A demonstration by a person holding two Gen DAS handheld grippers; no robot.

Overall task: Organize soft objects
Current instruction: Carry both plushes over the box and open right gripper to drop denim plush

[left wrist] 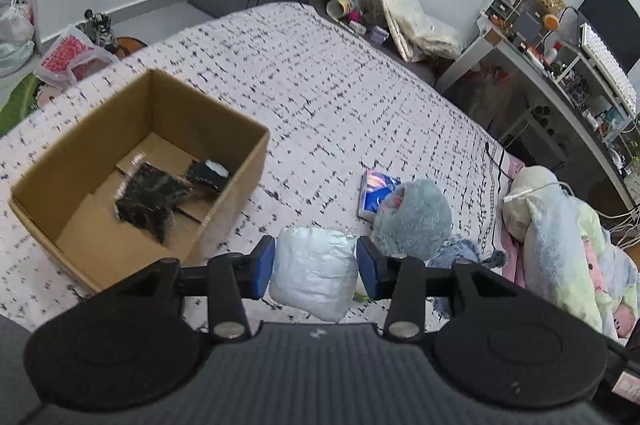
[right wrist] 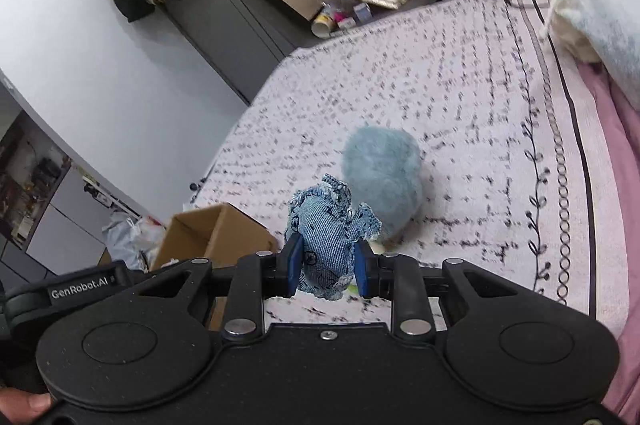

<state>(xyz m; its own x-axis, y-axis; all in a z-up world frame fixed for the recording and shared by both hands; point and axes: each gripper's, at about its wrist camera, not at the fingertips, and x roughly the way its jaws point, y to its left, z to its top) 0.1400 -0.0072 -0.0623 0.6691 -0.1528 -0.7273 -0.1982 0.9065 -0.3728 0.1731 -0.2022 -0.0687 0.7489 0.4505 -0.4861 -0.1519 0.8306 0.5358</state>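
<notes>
Item one: our left gripper (left wrist: 316,269) is closed on a white padded pouch (left wrist: 314,271), carried above the bedspread (left wrist: 340,97). Item two: our right gripper (right wrist: 327,271) is clamped on a blue denim soft toy (right wrist: 326,245), also lifted. Item three: a fluffy blue plush (left wrist: 412,221) lies on the bed just beyond both claws. Destination, we judge: the cardboard box (left wrist: 236,177), open-topped, ahead and to the left of the left gripper, which is the nearer; its pouch likely goes first.
</notes>
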